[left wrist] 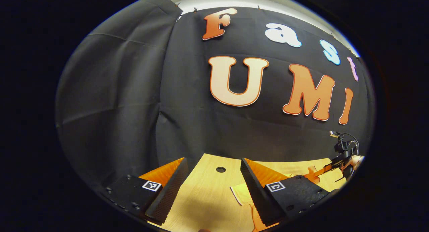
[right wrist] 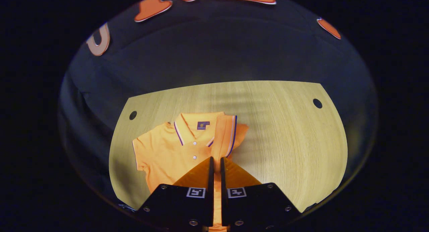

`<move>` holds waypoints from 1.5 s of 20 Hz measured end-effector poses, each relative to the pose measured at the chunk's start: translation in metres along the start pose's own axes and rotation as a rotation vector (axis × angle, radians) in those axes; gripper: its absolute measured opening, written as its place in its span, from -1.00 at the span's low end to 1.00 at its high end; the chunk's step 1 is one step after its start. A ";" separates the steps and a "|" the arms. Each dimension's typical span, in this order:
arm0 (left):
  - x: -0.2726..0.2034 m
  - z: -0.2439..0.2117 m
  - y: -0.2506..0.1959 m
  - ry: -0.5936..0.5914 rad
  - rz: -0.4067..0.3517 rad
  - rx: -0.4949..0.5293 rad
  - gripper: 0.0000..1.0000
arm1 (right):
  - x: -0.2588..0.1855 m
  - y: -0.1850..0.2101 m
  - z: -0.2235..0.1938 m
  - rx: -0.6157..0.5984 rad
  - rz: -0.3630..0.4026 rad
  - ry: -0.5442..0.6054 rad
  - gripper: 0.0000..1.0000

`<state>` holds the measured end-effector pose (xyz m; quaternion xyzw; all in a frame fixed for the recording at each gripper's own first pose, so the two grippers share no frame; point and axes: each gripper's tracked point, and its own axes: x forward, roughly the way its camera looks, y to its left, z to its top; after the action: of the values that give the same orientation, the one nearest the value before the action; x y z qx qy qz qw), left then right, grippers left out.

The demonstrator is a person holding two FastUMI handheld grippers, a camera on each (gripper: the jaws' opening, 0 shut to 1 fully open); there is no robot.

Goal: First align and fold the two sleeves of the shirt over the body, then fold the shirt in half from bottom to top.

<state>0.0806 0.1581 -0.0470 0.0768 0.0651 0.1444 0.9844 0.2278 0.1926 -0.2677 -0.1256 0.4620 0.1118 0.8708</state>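
Note:
An orange polo shirt [right wrist: 167, 151] lies collar-up on the wooden table [right wrist: 285, 131] in the right gripper view. Its left sleeve [right wrist: 142, 151] is spread out, and the other sleeve [right wrist: 229, 133] is folded inward beside the collar. My right gripper [right wrist: 216, 160] stands over the shirt's right side, shut on a strip of the shirt's fabric that runs between its fingers. In the left gripper view my left gripper [left wrist: 212, 165] is open over the table [left wrist: 207, 191], with a sleeve edge of the shirt [left wrist: 240, 193] just by its right finger. Farther right, the right gripper [left wrist: 336, 165] is held by a hand.
Two round holes [right wrist: 133, 115] [right wrist: 317, 103] sit near the table's far corners; one hole [left wrist: 220, 169] lies just ahead of my left gripper. The black cloth wall [left wrist: 134, 91] stands close behind the table. Bare wood stretches to the right of the shirt.

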 end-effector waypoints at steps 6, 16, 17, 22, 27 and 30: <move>-0.006 -0.010 0.035 0.024 0.040 -0.009 0.95 | 0.011 0.048 -0.011 0.016 0.069 0.038 -0.81; -0.003 -0.018 0.032 0.046 0.023 -0.010 0.94 | 0.005 0.074 -0.008 0.026 0.119 -0.038 0.98; -0.002 -0.019 0.027 0.051 0.016 -0.007 0.94 | 0.003 0.067 -0.006 0.024 0.096 -0.062 0.83; 0.012 -0.013 -0.009 0.052 -0.035 0.015 0.95 | -0.029 0.048 0.015 0.033 0.062 -0.199 0.98; 0.038 -0.013 -0.060 0.074 -0.106 0.031 0.95 | -0.080 0.007 0.046 0.016 -0.038 -0.384 0.98; 0.058 -0.023 -0.096 0.125 -0.154 0.032 0.96 | -0.111 -0.015 0.058 0.027 -0.059 -0.472 0.98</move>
<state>0.1583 0.0874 -0.0915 0.0782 0.1346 0.0716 0.9852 0.2167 0.1879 -0.1426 -0.0977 0.2433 0.1061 0.9592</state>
